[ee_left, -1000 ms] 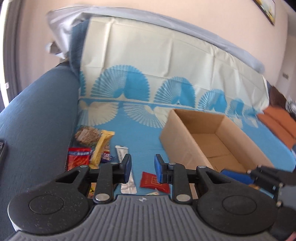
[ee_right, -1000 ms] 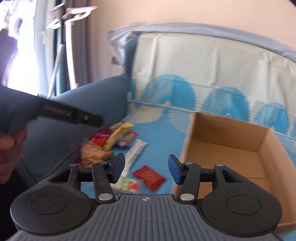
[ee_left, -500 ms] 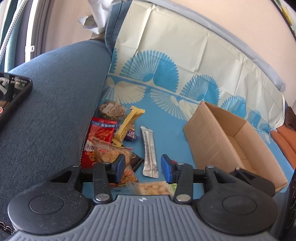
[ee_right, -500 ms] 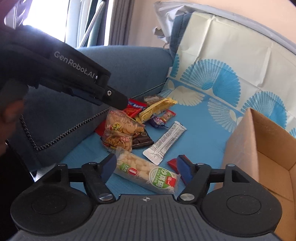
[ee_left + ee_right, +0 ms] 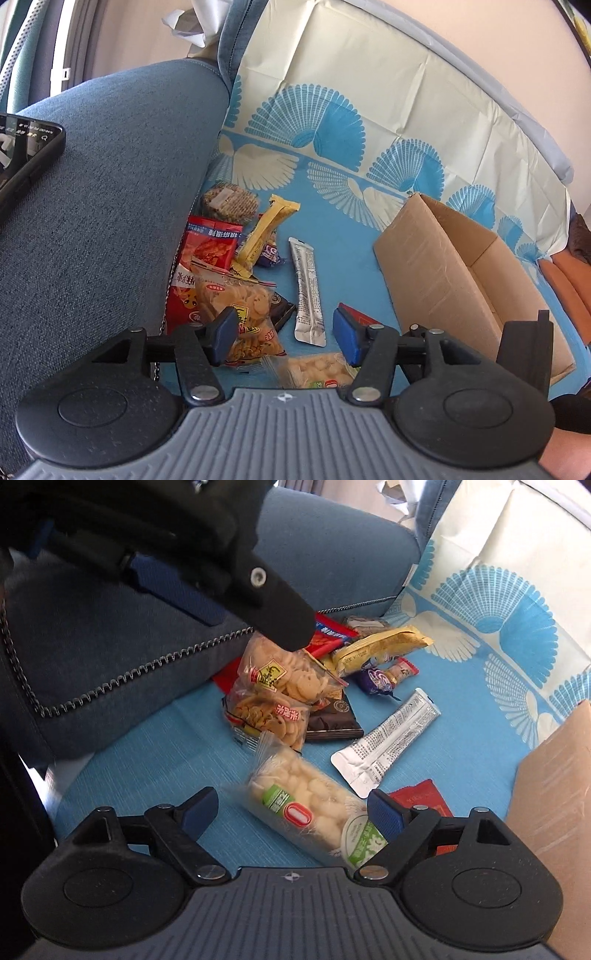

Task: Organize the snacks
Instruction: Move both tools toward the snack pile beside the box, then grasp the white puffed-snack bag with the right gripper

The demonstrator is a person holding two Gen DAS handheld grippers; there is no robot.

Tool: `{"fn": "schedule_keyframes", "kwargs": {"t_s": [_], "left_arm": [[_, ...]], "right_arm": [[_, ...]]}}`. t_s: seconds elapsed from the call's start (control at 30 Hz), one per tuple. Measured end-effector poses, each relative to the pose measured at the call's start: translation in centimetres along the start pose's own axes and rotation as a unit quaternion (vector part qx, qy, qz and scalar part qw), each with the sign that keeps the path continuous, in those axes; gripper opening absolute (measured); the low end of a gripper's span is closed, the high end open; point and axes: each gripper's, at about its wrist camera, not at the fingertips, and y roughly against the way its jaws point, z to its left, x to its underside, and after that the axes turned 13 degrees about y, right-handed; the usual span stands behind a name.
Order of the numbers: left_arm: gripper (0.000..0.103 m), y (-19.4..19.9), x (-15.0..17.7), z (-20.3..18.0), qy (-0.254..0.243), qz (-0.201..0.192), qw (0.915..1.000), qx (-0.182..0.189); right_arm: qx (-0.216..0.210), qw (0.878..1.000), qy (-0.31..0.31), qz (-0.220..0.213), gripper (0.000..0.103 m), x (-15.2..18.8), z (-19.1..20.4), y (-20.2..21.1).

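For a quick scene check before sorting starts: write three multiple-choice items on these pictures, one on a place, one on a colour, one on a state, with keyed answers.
1. Where does the silver stick pack lie?
A. between the snack pile and the cardboard box
B. inside the box
C. on the armrest

2. What colour is the long wrapper atop the pile?
A. green
B. yellow
C. black

3. What is in the box?
A. several snacks
B. one snack
C. nothing visible

Answers:
1 A, it rests on the blue cloth between them.
2 B, plainly yellow.
3 C, only bare cardboard shows inside.
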Motion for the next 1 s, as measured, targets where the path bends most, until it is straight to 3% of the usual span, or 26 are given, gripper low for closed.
{"fn": "schedule_keyframes", "kwargs": {"t_s": [0.1, 0.37, 0.4, 0.47, 0.53, 0.57, 0.67, 0.7, 0.8, 0.87, 1.0], "left_arm": [[0.063, 0.0, 0.0, 0.0, 0.000, 0.001, 1.0000, 0.002], [0.068, 0.4, 0.1, -0.5, -0.005, -0.004, 1.0000, 0.000], [0.069, 0.5, 0.1, -0.6, -0.005, -0.004, 1.0000, 0.000], [0.070, 0.5, 0.1, -0.6, -0.007, -0.005, 1.0000, 0.000], [0.071, 0.5, 0.2, -0.7, -0.011, -0.004, 0.9999, -0.002], [0.071, 0.4, 0.2, -0.8, -0.014, -0.004, 0.9999, -0.004], [0.073, 0.1, 0.3, -1.0, -0.021, -0.001, 0.9997, -0.008], [0.073, 0.1, 0.3, -1.1, -0.023, 0.000, 0.9997, -0.010], [0.074, -0.1, 0.4, -1.2, -0.026, 0.001, 0.9996, -0.013], [0.074, -0.1, 0.4, -1.2, -0.025, 0.001, 0.9996, -0.013], [0.074, -0.2, 0.4, -1.2, -0.024, 0.001, 0.9996, -0.014]], "right_arm": [[-0.014, 1.000, -0.013, -0.006, 0.089, 0.1, -0.3, 0.3], [-0.030, 0.999, -0.039, -0.018, 0.068, 0.1, -1.3, 1.1], [-0.030, 0.999, -0.039, -0.018, 0.070, 0.1, -1.3, 1.1], [0.010, 1.000, -0.026, -0.003, 0.090, 0.3, -1.2, 0.5], [0.017, 1.000, -0.023, 0.004, 0.097, 0.4, -1.1, 0.2], [0.017, 0.999, -0.021, 0.030, 0.098, 0.8, -1.1, -0.8], [0.008, 0.999, -0.046, 0.028, 0.100, 0.9, -1.7, -1.2], [-0.001, 0.998, -0.055, 0.027, 0.099, 0.9, -2.0, -1.2], [-0.027, 0.998, -0.062, 0.019, 0.082, 0.8, -2.1, -0.7], [-0.048, 0.997, -0.061, 0.013, 0.065, 0.9, -2.0, -0.4], [-0.087, 0.994, -0.060, 0.005, 0.046, 0.5, -1.1, 0.5]]}}
